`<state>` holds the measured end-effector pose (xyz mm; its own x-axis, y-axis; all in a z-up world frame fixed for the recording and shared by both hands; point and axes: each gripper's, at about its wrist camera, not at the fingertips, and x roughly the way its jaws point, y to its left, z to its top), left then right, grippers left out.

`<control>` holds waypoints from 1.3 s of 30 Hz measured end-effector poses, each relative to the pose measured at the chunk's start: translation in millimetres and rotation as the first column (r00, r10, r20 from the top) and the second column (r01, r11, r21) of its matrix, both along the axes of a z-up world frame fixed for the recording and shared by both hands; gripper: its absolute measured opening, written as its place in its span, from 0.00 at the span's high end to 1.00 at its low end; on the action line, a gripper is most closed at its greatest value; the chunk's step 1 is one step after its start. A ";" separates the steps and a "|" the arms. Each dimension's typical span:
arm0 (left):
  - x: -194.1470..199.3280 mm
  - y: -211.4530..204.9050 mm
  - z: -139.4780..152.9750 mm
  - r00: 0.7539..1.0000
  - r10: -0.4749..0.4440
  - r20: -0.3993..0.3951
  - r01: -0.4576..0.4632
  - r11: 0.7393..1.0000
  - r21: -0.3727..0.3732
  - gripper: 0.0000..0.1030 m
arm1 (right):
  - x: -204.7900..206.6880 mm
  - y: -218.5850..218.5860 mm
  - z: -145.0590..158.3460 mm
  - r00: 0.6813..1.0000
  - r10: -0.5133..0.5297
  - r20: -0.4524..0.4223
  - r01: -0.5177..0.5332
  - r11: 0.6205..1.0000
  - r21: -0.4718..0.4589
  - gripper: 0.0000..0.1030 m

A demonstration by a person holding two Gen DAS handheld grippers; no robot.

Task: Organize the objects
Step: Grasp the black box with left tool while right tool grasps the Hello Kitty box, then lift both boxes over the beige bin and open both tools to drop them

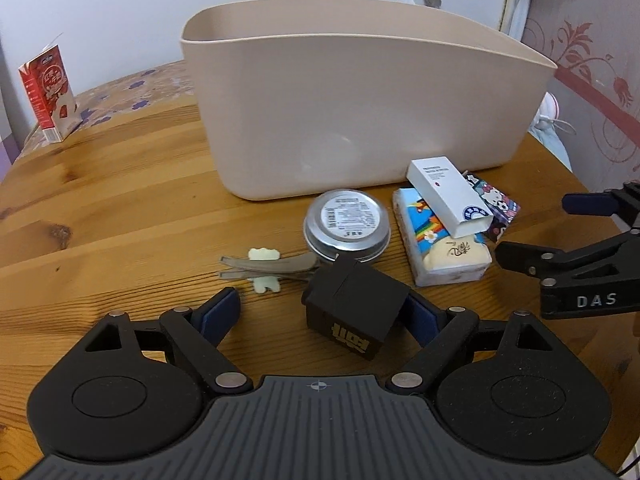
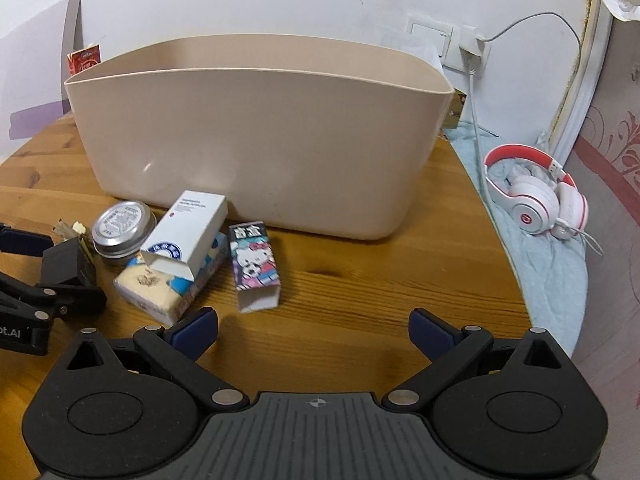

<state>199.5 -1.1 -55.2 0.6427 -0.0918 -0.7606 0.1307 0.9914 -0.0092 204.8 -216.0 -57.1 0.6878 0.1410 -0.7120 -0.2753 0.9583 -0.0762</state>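
Our left tongs [image 1: 320,312] are spread wide, low over the table [image 1: 120,216], with the small black box [image 1: 352,312] standing between the pads; its right edge looks to be touching the right pad [image 1: 420,320], while the left pad sits well apart from it, so nothing is clamped yet. Our right tongs [image 2: 314,328] are also spread apart and hold nothing, hovering over bare wood just short of the cartoon-printed carton [image 2: 254,264], which lies flat with its open end toward us. Outward from the black box we see a hair clip [image 1: 268,268] with a pale charm, then a round metal tin [image 1: 346,224], then a tissue pack [image 1: 444,248] with a white box [image 1: 448,196] leaning across it. Behind all of these stands the big beige bin [image 1: 360,112]; from these low views we cannot see its floor, so we cannot tell whether anything is inside. A red milk carton [image 1: 48,96] stands upright at the far left, well apart from the rest. Beyond the table edge, white and red headphones [image 2: 536,196] rest on a blue towel. We judge the tidying barely begun: seven items sit out on the table, and the black box seems first in line.
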 end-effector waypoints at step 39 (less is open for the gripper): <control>-52.6 18.7 24.4 0.995 -0.035 0.093 0.037 0.999 -0.025 0.55 | -32.3 4.5 17.3 0.998 0.047 0.040 -0.049 0.997 0.064 0.79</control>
